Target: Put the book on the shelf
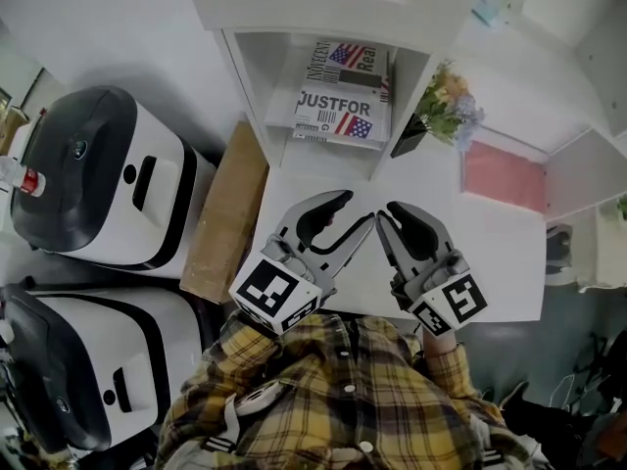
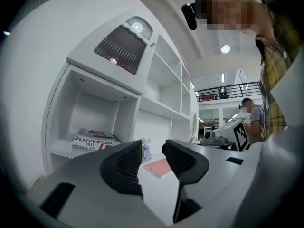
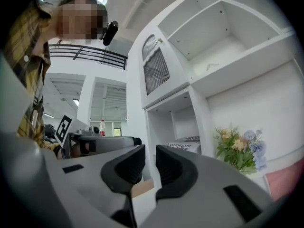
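A stack of books [image 1: 335, 104], the top one printed "JUSTFOR", lies flat in the lower-left compartment of the white shelf unit [image 1: 247, 76]; the left gripper view also shows the stack of books [image 2: 94, 140]. A thin pink book [image 1: 503, 176] lies on the white tabletop to the right, and its pink cover [image 2: 161, 167] appears past my left jaws. My left gripper [image 1: 355, 210] hovers over the table in front of the shelf, open and empty. My right gripper [image 1: 390, 211] is close beside it, its jaws only narrowly apart with nothing between them.
A pot of flowers [image 1: 446, 104] stands between the book compartment and the pink book. Two white machines with black tops [image 1: 98, 174] [image 1: 88, 360] and a brown board [image 1: 227, 213] are left of the table [image 1: 323, 189]. A person [image 2: 251, 120] stands far behind.
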A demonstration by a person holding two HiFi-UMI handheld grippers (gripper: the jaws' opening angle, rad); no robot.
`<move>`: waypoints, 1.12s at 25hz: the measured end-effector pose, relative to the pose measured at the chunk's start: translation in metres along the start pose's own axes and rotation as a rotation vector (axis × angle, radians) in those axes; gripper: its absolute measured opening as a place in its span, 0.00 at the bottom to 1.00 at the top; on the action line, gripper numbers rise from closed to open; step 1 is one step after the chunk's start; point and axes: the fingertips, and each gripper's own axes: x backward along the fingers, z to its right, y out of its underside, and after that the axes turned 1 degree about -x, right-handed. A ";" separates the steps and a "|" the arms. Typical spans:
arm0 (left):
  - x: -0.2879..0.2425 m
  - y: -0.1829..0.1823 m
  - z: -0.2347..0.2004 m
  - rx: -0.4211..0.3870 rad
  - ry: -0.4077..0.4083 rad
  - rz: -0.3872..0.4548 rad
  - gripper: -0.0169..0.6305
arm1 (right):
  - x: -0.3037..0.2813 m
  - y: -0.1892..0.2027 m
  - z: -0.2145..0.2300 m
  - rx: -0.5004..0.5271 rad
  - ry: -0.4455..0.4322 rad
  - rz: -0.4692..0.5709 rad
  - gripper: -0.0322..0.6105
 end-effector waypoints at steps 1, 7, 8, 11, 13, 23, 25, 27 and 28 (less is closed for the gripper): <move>0.001 0.003 0.002 -0.008 -0.004 -0.009 0.28 | 0.003 0.001 -0.001 0.005 0.000 -0.004 0.17; 0.004 0.019 0.013 -0.002 -0.003 -0.048 0.15 | 0.015 0.008 -0.007 0.014 0.004 -0.024 0.10; 0.005 0.021 0.014 0.003 0.000 -0.048 0.12 | 0.016 0.008 -0.007 0.012 0.003 -0.025 0.10; 0.004 0.025 0.017 0.013 0.005 -0.044 0.08 | 0.017 0.010 -0.006 0.016 -0.001 -0.031 0.08; 0.004 0.026 0.017 0.012 -0.001 -0.039 0.07 | 0.016 0.012 -0.005 0.017 0.001 -0.033 0.08; 0.005 0.030 0.012 -0.001 -0.014 -0.051 0.06 | 0.012 0.019 0.003 0.010 0.010 -0.041 0.08; 0.005 0.029 0.010 0.002 -0.018 -0.050 0.06 | 0.010 0.019 0.003 0.008 0.007 -0.041 0.08; 0.005 0.028 0.008 0.001 -0.020 -0.049 0.06 | 0.008 0.020 0.003 0.004 0.005 -0.043 0.08; 0.006 0.027 0.007 -0.001 -0.021 -0.048 0.06 | 0.007 0.020 0.004 0.000 0.005 -0.045 0.08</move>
